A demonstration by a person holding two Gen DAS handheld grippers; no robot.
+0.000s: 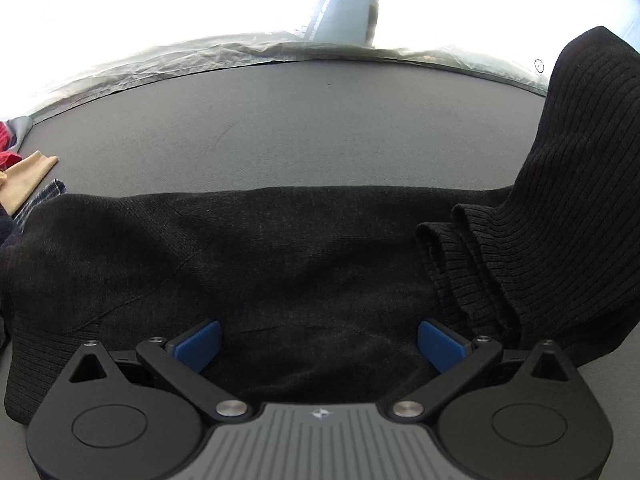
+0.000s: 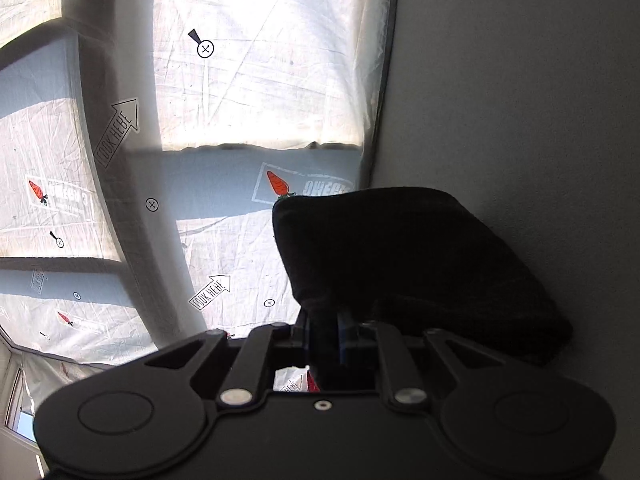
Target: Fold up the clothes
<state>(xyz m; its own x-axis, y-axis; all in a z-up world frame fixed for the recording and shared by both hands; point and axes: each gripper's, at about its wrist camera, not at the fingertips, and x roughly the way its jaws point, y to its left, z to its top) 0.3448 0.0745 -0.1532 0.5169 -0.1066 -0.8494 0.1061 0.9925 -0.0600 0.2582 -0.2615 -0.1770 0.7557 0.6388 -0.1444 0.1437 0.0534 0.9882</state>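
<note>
A black knit sweater (image 1: pixel 280 264) lies flat across the grey table (image 1: pixel 280 128) in the left wrist view. Its ribbed part (image 1: pixel 560 200) is lifted up at the right. My left gripper (image 1: pixel 320 346) is open, its blue pads (image 1: pixel 200 344) spread wide just above the sweater's near part, holding nothing. In the right wrist view my right gripper (image 2: pixel 324 336) is shut on a bunch of the black sweater (image 2: pixel 400 264) and holds it up in the air, tilted toward the wall.
A pile of other clothes, red, beige (image 1: pixel 28 176) and plaid, lies at the table's left edge. A white printed plastic sheet (image 1: pixel 240 12) covers the floor beyond the table. A pale wall (image 2: pixel 520 80) fills the right of the right wrist view.
</note>
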